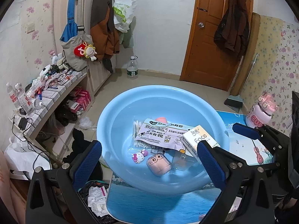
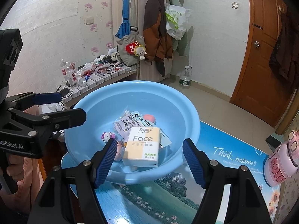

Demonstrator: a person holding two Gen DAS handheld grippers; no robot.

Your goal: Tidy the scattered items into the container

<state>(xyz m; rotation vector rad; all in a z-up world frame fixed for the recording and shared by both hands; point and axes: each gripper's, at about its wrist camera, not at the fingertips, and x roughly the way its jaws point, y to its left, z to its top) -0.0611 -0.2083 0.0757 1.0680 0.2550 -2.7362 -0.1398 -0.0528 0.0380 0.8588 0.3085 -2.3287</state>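
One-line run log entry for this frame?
stage: tissue pack dropped in blue basin | right gripper: open, empty | left gripper: open, empty | pink bottle on table, outside basin

We read "Face" and "TISSUE" on the tissue pack (image 2: 141, 145) in the basin. The table mat (image 2: 233, 157) says "Think nature!!". The pink bottle (image 2: 279, 166) shows "CUT", perhaps "CUTE". The left gripper (image 2: 59, 106) body reads "enRobot.AI", its start hidden.
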